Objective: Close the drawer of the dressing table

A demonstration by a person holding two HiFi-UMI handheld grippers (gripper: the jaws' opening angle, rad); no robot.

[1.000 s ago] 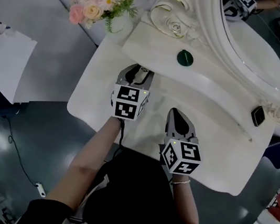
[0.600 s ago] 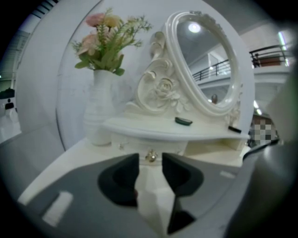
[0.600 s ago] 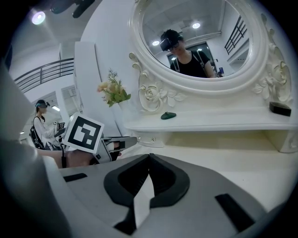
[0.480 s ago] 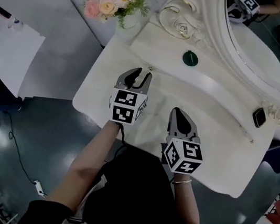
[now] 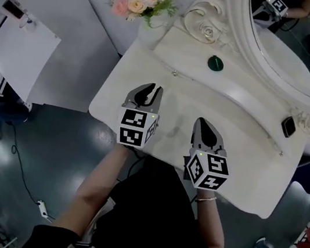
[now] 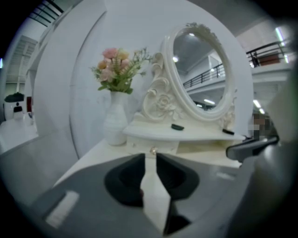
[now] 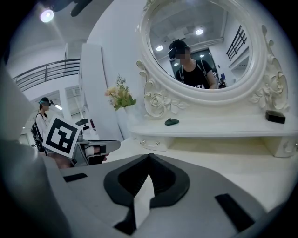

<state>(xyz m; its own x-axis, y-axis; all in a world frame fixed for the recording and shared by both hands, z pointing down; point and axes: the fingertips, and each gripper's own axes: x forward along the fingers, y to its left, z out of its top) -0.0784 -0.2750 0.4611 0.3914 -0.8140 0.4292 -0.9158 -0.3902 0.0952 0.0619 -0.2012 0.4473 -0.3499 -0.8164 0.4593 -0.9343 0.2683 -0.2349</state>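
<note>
The white dressing table (image 5: 243, 159) carries a raised shelf, and the small drawer (image 6: 151, 148) beneath it sits flush with the shelf front, its knob (image 5: 174, 73) showing. My left gripper (image 5: 151, 88) hovers over the tabletop a short way back from that knob. Its jaws are closing to a narrow gap (image 6: 150, 155) with nothing between them. My right gripper (image 5: 204, 123) hangs over the table's middle front, jaws shut and empty (image 7: 149, 155). The drawer front (image 7: 149, 144) also shows in the right gripper view.
A white vase of pink flowers (image 5: 141, 1) stands at the table's back left corner. A dark green round item (image 5: 215, 63) and a small black box (image 5: 287, 126) lie on the shelf under the oval mirror (image 5: 290, 55). A white board (image 5: 20, 51) stands left of the table.
My left gripper has drawn back from the drawer front toward the person, and its jaws have narrowed from wide open. The right gripper has barely moved.
</note>
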